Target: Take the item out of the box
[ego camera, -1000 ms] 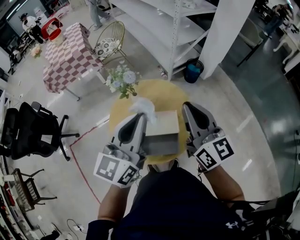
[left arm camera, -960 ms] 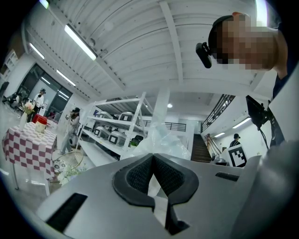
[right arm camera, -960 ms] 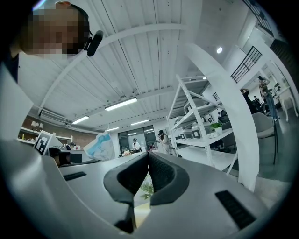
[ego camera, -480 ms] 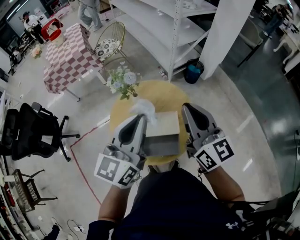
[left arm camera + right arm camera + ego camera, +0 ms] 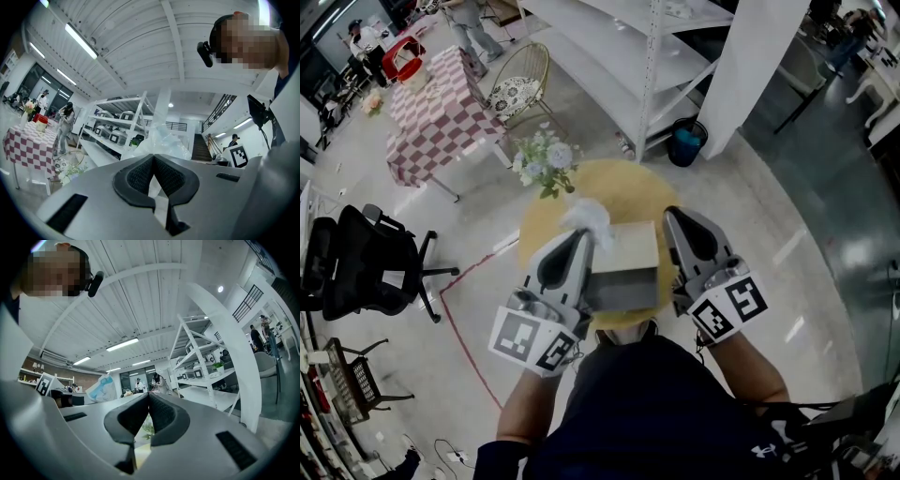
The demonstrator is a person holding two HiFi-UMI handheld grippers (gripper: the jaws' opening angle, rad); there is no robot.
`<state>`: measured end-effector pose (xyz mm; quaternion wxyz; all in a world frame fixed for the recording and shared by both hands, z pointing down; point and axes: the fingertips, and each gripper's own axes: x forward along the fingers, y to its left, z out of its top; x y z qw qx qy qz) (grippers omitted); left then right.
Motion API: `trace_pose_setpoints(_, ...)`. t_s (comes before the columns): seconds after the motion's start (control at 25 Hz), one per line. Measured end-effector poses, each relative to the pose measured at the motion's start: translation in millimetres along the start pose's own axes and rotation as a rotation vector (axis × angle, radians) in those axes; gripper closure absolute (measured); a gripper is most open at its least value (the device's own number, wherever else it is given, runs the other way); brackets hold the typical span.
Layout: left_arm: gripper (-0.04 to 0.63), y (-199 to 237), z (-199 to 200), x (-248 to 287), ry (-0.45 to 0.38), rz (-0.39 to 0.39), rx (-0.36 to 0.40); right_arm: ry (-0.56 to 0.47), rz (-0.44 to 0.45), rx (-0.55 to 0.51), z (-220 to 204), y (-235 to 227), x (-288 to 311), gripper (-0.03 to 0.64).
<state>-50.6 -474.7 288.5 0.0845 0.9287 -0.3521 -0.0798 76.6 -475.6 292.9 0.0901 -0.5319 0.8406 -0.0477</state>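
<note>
A box (image 5: pixel 626 248) with a tan top and grey front lies on a round yellow table (image 5: pixel 628 187). A crumpled white item (image 5: pixel 586 217) sticks up at its far left corner; in the left gripper view this translucent white item (image 5: pixel 161 138) rises just past the jaw tips. My left gripper (image 5: pixel 581 234) lies along the box's left side, jaws shut (image 5: pixel 152 157), tips at the item; I cannot tell whether they pinch it. My right gripper (image 5: pixel 670 214) lies along the box's right side, shut (image 5: pixel 148 393), holding nothing. The same item (image 5: pixel 101 387) shows off to its left.
A vase of white flowers (image 5: pixel 546 161) stands at the table's far left edge. Beyond are a checkered table (image 5: pixel 441 103), a gold wire chair (image 5: pixel 517 84), white shelving (image 5: pixel 647 56) and a blue bin (image 5: pixel 686 142). A black office chair (image 5: pixel 356 262) stands at left.
</note>
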Motion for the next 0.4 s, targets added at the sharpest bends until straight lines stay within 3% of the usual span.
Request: trace_pose_setpoints(0.4, 0.577, 3.6, -2.9, -0.8, 0.002, 0.002, -0.001, 0.003, -0.009, -0.002, -3.1, -1.5, -0.1, 0.604)
